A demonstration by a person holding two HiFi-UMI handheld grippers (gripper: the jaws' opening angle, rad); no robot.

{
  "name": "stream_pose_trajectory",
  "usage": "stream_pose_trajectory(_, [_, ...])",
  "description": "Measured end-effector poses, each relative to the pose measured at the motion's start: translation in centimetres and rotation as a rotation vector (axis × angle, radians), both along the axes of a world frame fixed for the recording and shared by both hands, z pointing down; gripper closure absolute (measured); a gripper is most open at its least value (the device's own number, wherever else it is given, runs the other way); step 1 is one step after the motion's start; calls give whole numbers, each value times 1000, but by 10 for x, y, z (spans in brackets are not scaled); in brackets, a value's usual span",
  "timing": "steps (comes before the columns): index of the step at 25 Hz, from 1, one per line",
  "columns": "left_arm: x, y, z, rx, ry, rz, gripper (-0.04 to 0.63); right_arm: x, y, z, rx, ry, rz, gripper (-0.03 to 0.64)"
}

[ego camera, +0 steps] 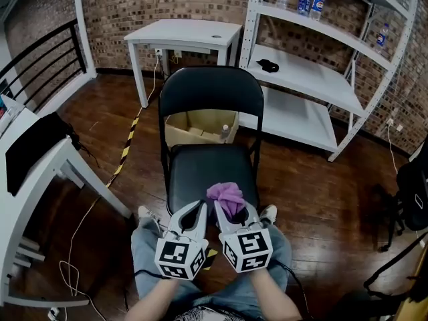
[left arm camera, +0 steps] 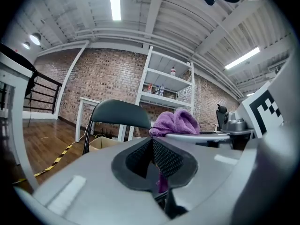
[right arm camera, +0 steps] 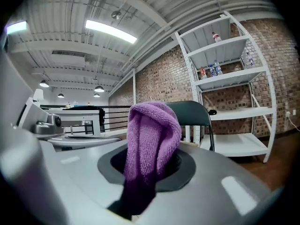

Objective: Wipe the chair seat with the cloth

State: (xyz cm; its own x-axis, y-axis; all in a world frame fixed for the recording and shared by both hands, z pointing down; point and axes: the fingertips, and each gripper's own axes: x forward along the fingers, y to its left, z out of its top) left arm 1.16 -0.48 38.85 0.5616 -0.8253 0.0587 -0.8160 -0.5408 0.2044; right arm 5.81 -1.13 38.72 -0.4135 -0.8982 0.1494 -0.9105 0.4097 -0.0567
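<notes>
A black folding chair [ego camera: 208, 169] stands right in front of me, its seat facing me; its backrest [left arm camera: 120, 113] also shows in the left gripper view, and the backrest [right arm camera: 191, 111] in the right gripper view. My right gripper [ego camera: 223, 207] is shut on a purple cloth [ego camera: 226, 197], bunched just above the seat's near edge. The cloth [right arm camera: 150, 139] stands up out of the right gripper [right arm camera: 151, 159]. My left gripper [ego camera: 200, 206] is beside it to the left, shut with nothing gripped. From the left gripper [left arm camera: 152, 143] the cloth [left arm camera: 175, 122] shows to the right.
A cardboard box [ego camera: 197, 127] sits on the floor behind the chair. A white table [ego camera: 185, 32] and a white shelf unit [ego camera: 314, 79] stand at the brick wall. A white desk [ego camera: 27, 179] is at the left, a black bag [ego camera: 413, 179] at the right. My knees are below the seat.
</notes>
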Motion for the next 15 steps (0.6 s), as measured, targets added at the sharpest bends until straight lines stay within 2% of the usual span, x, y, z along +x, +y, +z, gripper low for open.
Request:
stream_pose_trajectory(4, [-5, 15, -4, 13, 3, 1, 589, -7, 16, -6, 28, -5, -3, 535])
stream_pose_trajectory(15, [-4, 32, -1, 14, -3, 13, 589, -6, 33, -2, 21, -33, -7, 534])
